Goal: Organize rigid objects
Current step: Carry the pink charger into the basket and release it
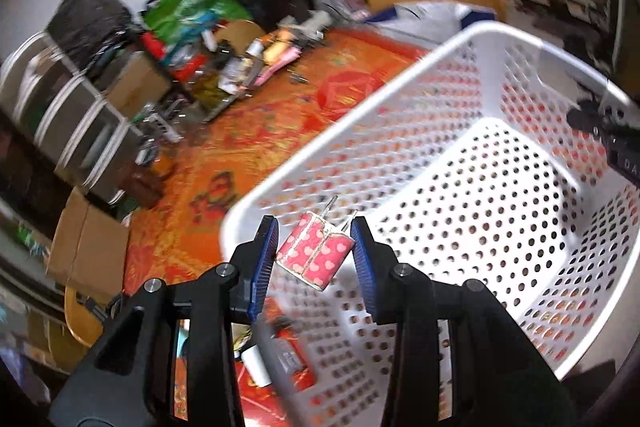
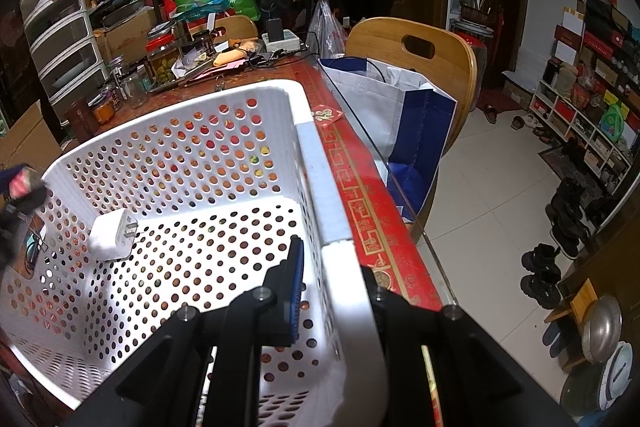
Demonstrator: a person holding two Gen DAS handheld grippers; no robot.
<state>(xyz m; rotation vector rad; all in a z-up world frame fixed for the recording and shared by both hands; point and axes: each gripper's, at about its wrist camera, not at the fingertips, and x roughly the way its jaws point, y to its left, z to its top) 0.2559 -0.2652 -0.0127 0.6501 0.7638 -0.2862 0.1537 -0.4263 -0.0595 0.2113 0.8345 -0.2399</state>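
A: Report the left gripper (image 1: 315, 247).

B: Its jaws stand released. The pink heart-patterned plug (image 1: 315, 254) sits between the blue pads (image 1: 264, 259) with a gap on each side, over the near wall of the white basket (image 1: 472, 39). Whether it is falling or resting cannot be told; the picture is blurred.

A: Long axis?

B: Prongs point forward and away from the jaws, tilted toward the right pad.

A: Right gripper (image 2: 332, 291)?

B: Clenched on the basket's rim, one finger inside, one outside, steadying it on the bench (image 2: 360, 179). A white plug (image 2: 112, 235) lies on the basket floor, well ahead and left of those jaws.

A: Judgement?

B: The left hand is nearer; the pink plug likely ends beside the white one.
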